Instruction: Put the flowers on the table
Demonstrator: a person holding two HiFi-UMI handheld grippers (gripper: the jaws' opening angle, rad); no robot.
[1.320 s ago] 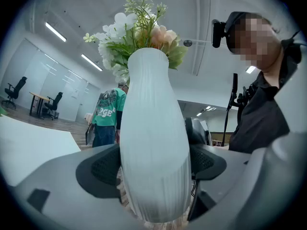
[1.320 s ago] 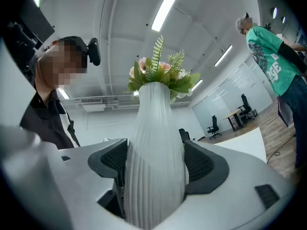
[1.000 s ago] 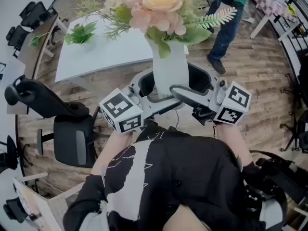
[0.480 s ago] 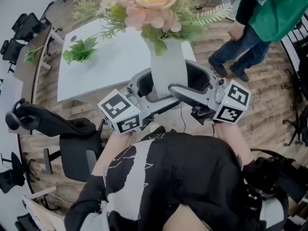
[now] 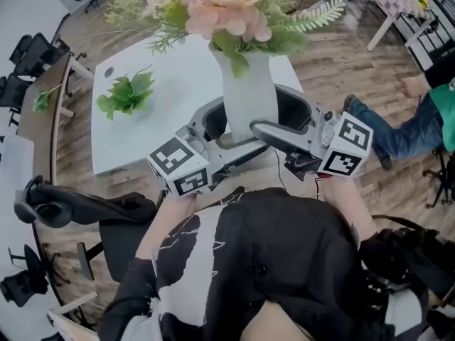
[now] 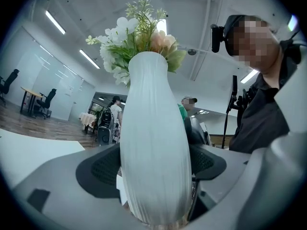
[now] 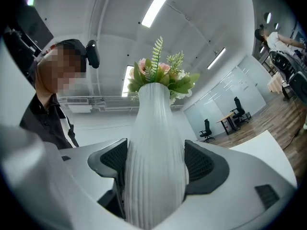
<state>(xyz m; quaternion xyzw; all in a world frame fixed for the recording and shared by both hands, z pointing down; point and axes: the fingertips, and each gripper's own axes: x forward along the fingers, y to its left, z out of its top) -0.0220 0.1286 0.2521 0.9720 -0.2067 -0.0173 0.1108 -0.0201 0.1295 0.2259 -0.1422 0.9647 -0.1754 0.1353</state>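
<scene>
So you've got the white ribbed vase (image 5: 249, 94) pinched from both sides. The left gripper (image 5: 224, 135) and the right gripper (image 5: 283, 121) are each clamped onto the lower body of it. Both gripper views show the dark textured pads pressed right against the ribs on either side, with no gap. The vase stands upright, maybe tilted a hair, with the bunch of pink and cream flowers (image 5: 224, 2) and ferny green bits sticking out of the top, close under your head camera.

The vase is up in front of your chest. In the head view it overlaps the near right corner of the white table (image 5: 178, 84), and the grippers hide its base. I honestly can't tell whether it's over the tabletop or just short of the near edge. Nothing shows it resting on anything, though.

On the table itself there's a loose green leafy sprig (image 5: 128, 94), lying toward the left edge and well apart from the vase.

Off the table's near left corner, a black office chair (image 5: 106, 215) sits on the wood floor (image 5: 341, 59). Another person's leg in jeans (image 5: 405, 130) pokes in from the right side of the head view.
</scene>
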